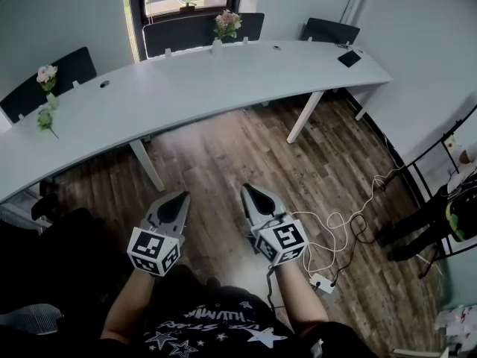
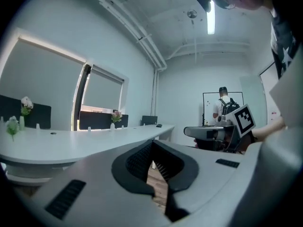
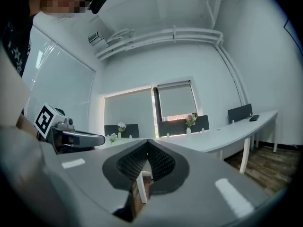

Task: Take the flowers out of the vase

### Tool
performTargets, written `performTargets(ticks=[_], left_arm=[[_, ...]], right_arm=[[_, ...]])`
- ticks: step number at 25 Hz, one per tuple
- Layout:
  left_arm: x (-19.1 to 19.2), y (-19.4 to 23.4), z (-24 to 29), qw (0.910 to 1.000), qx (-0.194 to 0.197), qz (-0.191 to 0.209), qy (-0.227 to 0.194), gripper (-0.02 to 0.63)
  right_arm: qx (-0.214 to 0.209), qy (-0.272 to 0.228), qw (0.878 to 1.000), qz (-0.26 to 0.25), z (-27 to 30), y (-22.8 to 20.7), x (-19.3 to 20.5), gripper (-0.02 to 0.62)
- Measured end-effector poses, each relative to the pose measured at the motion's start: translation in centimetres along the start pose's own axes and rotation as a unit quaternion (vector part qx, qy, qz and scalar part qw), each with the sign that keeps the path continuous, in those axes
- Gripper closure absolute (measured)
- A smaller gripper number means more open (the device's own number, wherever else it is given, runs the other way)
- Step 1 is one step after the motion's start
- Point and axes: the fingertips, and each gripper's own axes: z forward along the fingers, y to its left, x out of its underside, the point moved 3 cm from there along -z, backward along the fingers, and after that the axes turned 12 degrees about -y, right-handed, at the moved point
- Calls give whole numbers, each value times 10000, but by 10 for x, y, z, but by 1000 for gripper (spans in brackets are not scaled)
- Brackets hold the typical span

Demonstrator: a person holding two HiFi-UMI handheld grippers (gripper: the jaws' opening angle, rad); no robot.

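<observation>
Your left gripper (image 1: 179,196) and right gripper (image 1: 248,190) are side by side near your body, over the wooden floor (image 1: 223,148) and well apart from the desk (image 1: 186,88). The left one's fingers (image 2: 135,162) are clenched with nothing between them. The right one's fingers (image 3: 163,163) are clenched and empty as well. Across the floor, at the far edge of the curved white desk, a small white vase (image 1: 217,46) stands upright with pink flowers (image 1: 227,22) in it. A second vase (image 1: 51,100) with pale flowers (image 1: 47,73) stands toward the desk's left end, and a green sprig (image 1: 46,121) sits just nearer than it. A dark flat item (image 1: 349,58) lies at the desk's far right end.
</observation>
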Motion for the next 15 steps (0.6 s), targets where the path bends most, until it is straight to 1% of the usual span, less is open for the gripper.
performTargets(ticks=[2,5,10,15], left_arm=[[-5,6,6,9999,2,138,-8,597],[-12,19,11,9998,-63,172,-80,597],[0,41,19,9999,-109,-10,-32,597],[3,77,49,9999,-51,-110,-82,597]], right_arm=[[89,-13,9999,58,4,-5,0,592],[165,-13,9999,14,10,-8,2,592],[295,116,9995,80,23,-18,16,592],[427,226,9988,-19,55,-37,22,592]])
